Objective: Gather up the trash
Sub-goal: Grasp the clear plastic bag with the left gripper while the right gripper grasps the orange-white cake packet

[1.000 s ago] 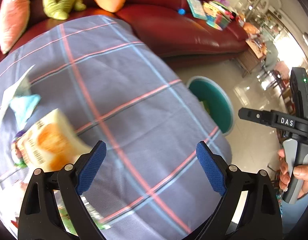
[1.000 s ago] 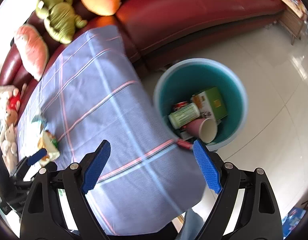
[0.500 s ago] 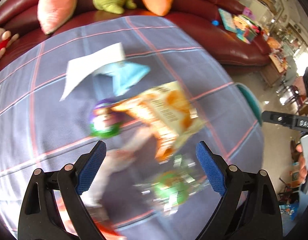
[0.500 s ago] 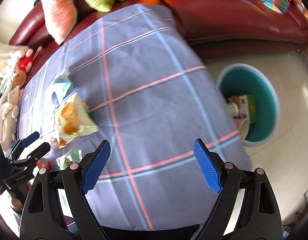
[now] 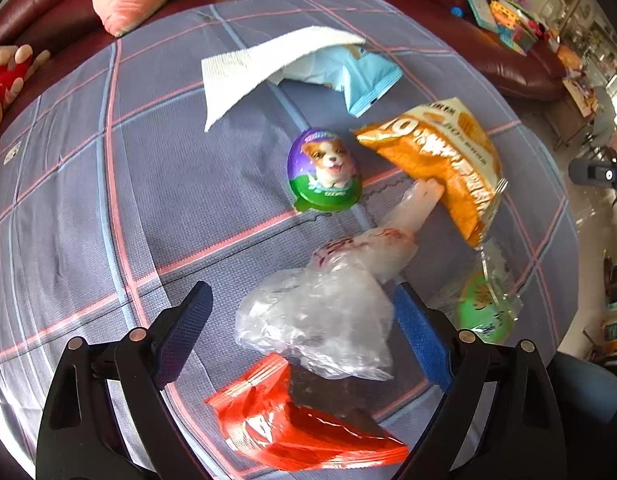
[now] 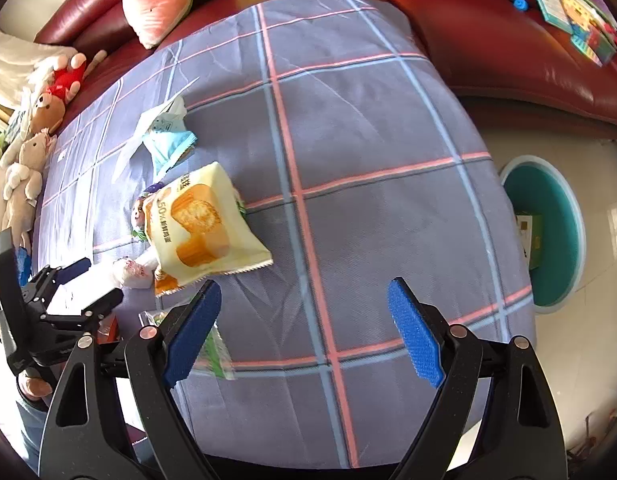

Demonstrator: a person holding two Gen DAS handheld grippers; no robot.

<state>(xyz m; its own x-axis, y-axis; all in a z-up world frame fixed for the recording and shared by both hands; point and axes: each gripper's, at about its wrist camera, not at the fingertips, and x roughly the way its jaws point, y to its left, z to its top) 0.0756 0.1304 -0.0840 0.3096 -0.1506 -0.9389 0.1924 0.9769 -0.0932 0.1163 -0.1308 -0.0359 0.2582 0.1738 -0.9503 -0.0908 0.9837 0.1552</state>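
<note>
Where the checked tablecloth [image 6: 368,152] covers the table by the red sofa [image 6: 508,40], trash lies in a cluster on the cloth, well apart from the teal bin [image 6: 548,236] on the floor past the table edge. Left gripper [image 5: 300,332] wide apart, straddling a crumpled clear plastic bag [image 5: 316,316], not clamped. Right gripper [image 6: 304,328] wide apart over bare cloth, holding nothing. Orange snack bag [image 5: 440,156], white paper [image 5: 260,68], blue wrapper [image 5: 364,76], red wrapper [image 5: 296,420], egg-shaped puppy toy [image 5: 324,168] beside the snack bag.
</note>
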